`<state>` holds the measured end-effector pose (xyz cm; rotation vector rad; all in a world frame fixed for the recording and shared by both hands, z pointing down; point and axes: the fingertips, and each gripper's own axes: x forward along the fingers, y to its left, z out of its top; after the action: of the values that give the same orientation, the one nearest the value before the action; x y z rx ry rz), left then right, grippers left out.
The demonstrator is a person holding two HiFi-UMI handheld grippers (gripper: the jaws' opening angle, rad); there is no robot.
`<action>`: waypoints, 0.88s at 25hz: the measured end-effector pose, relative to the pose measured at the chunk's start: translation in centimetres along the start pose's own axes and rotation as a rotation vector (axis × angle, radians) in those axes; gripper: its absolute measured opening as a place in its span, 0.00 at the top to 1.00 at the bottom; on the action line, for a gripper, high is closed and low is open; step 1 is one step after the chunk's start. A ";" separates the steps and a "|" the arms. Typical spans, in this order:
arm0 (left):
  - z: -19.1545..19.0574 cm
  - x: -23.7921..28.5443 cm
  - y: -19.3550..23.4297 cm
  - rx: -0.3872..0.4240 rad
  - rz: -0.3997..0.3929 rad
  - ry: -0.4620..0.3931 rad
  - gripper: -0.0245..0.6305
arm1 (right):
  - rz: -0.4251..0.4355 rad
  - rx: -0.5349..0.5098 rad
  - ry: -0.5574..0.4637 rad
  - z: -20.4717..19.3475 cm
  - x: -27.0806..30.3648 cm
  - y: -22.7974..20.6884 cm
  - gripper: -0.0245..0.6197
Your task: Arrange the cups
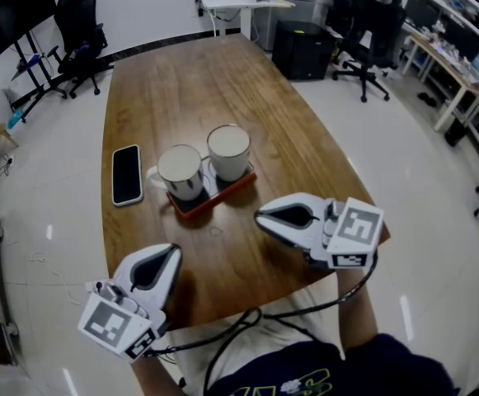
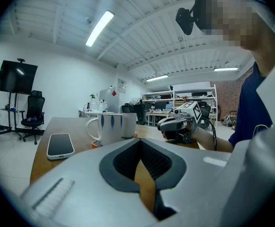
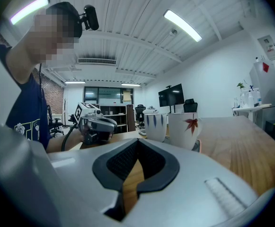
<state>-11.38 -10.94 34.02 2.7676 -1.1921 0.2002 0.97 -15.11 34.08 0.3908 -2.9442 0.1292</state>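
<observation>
Head view looks down on a long wooden table (image 1: 223, 89), its near end facing the person. Both tools hover over that near edge. The left gripper (image 1: 175, 249) has its jaws pressed together with nothing between them, and the right gripper (image 1: 259, 215) is likewise closed and empty. Each carries a cube of black-and-white square markers (patterns, not letters), the left cube (image 1: 115, 324) and the right cube (image 1: 356, 229). Just beyond the gripper tips lies an orange-red tray (image 1: 223, 198) holding two white cups side by side, almost touching. The cup with the blue drop-shaped marks (image 1: 180, 172) stands at left, handle pointing left. The cup with the red maple leaf (image 1: 228, 151) stands at right. A phone (image 1: 127, 174) in a pale case lies face up just left of the tray. Print on the person's dark shirt is too blurred to read.
</observation>
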 end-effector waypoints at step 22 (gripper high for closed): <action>0.0 0.0 0.0 0.000 0.001 0.000 0.96 | -0.020 -0.001 -0.003 0.1 -0.1 -0.2 0.95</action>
<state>-11.37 -10.88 33.97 2.7671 -1.1941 0.2006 1.10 -15.29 34.02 0.4206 -2.9426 0.1240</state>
